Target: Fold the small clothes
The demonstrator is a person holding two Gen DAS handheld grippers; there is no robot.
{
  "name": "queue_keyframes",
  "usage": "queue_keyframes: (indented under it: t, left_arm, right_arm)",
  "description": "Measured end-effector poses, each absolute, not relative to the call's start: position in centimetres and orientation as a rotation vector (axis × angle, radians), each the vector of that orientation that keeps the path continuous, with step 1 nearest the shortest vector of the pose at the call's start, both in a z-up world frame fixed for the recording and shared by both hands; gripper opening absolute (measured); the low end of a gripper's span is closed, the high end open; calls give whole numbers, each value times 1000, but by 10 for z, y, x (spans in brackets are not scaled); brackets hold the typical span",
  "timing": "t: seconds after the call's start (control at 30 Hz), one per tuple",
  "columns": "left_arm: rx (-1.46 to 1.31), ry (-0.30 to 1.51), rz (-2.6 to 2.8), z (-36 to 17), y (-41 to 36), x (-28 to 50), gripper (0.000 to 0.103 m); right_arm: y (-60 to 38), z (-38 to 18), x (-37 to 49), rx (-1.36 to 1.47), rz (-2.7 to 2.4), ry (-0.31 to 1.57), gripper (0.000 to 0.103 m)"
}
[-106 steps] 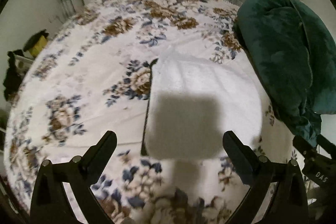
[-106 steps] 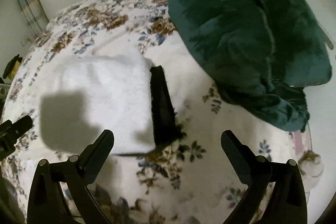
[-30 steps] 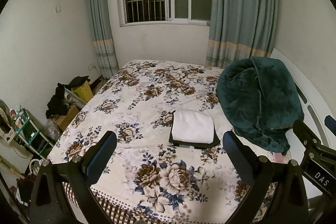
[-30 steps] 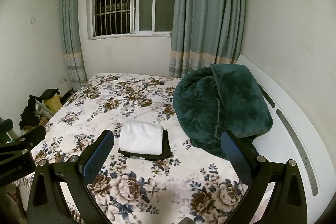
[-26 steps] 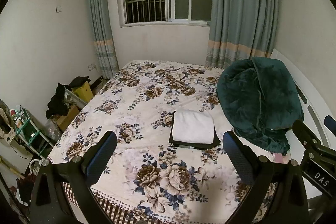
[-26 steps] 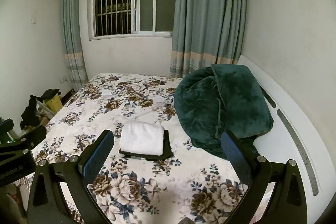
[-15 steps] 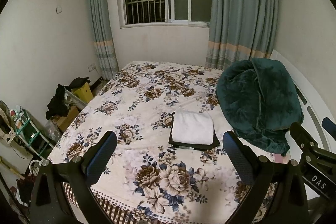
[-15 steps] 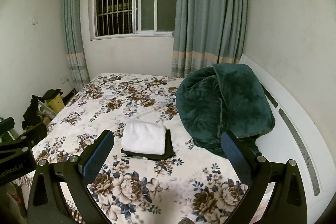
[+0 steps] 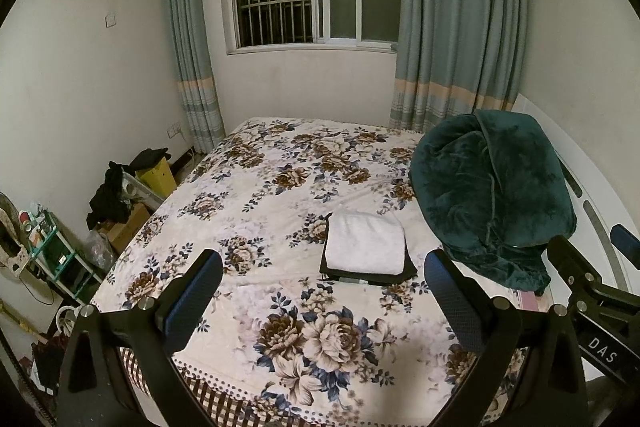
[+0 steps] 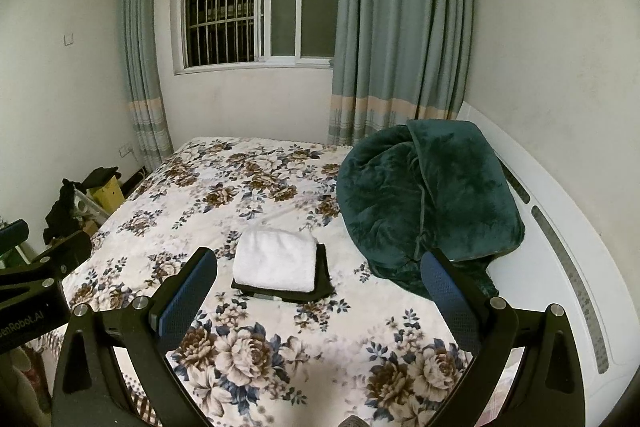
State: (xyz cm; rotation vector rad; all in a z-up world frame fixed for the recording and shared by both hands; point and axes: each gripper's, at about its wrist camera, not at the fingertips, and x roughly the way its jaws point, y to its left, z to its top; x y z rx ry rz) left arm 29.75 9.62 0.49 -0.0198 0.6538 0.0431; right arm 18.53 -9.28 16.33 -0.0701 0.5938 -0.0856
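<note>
A folded white garment (image 9: 364, 245) lies on top of a folded black garment (image 9: 408, 271) on the floral bedspread (image 9: 280, 211). The same stack shows in the right wrist view, white piece (image 10: 276, 259) over black piece (image 10: 322, 277). My left gripper (image 9: 322, 289) is open and empty, held well back from the bed's near edge. My right gripper (image 10: 318, 287) is open and empty, also held back and above the bed. Neither gripper touches the clothes.
A bunched dark green blanket (image 9: 488, 195) lies at the bed's right side, close to the stack. A white headboard (image 10: 560, 227) runs along the right. Boxes and dark clothes (image 9: 120, 195) and a small shelf (image 9: 44, 247) stand on the floor at left. Window and curtains behind.
Since 3.5 s ago both grippers have pulled far back from the stack, so the whole bed and room show. Over the last second the views barely shift.
</note>
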Motion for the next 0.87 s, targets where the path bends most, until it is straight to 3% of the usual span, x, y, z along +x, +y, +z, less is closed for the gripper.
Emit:
queue_keyframes:
  t: [0.87]
  left_arm:
    - [-4,624,60,18,86,291,103]
  right_arm:
    - [-87,158,182,-70,-82,587,103]
